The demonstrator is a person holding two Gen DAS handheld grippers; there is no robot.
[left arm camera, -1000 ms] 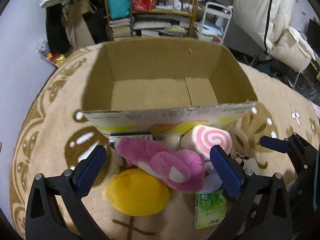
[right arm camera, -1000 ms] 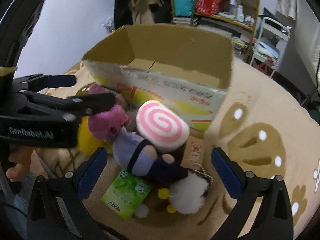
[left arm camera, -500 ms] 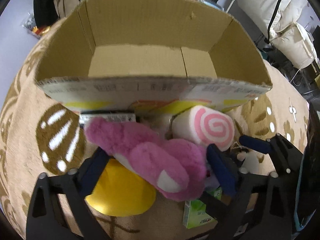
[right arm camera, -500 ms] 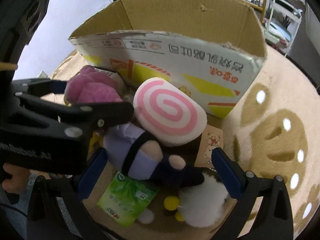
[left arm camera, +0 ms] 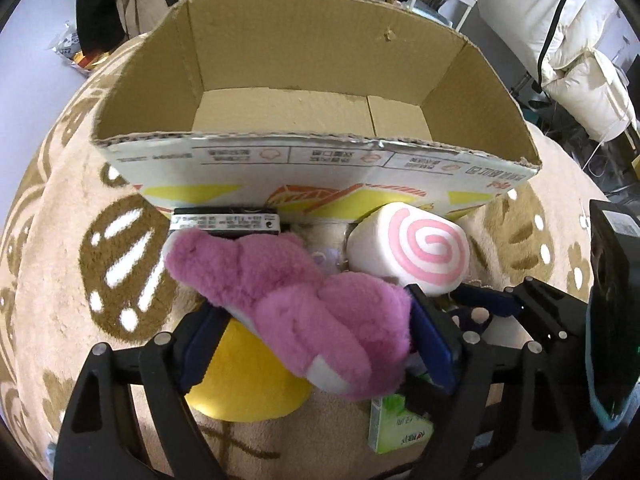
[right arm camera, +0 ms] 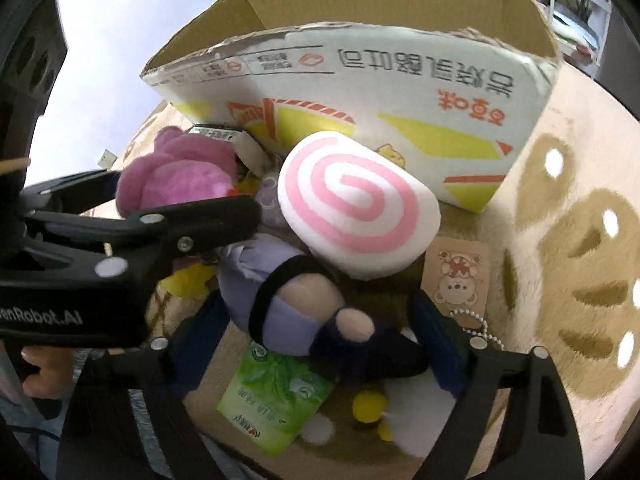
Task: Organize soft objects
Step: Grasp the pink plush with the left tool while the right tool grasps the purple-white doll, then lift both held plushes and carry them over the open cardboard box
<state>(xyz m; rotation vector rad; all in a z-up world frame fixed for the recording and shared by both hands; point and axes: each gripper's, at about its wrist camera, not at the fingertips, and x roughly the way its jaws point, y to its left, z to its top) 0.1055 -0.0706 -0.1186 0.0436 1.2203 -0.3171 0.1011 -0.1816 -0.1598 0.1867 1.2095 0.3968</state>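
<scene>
A pink plush (left arm camera: 304, 304) lies on the rug in front of an open cardboard box (left arm camera: 312, 184). My left gripper (left arm camera: 316, 348) stands around the plush's near end, its blue pads close to its sides; whether they squeeze it is unclear. A yellow plush (left arm camera: 248, 380) lies under it. A white roll plush with a pink spiral (right arm camera: 352, 204) leans on the box. My right gripper (right arm camera: 320, 344) is open around a purple doll (right arm camera: 304, 312). The pink plush also shows in the right wrist view (right arm camera: 180, 176).
A green tissue pack (right arm camera: 276, 396), a white pom-pom plush (right arm camera: 416, 412), a bear tag card (right arm camera: 456, 280) and a black-and-white packet (left arm camera: 224, 222) lie among the toys. The box (right arm camera: 360, 80) is empty inside. Shelves and bedding (left arm camera: 560, 40) stand behind.
Both grippers have moved forward and down into the pile. The left gripper's jaws have narrowed around the pink plush. The right gripper now straddles the purple doll.
</scene>
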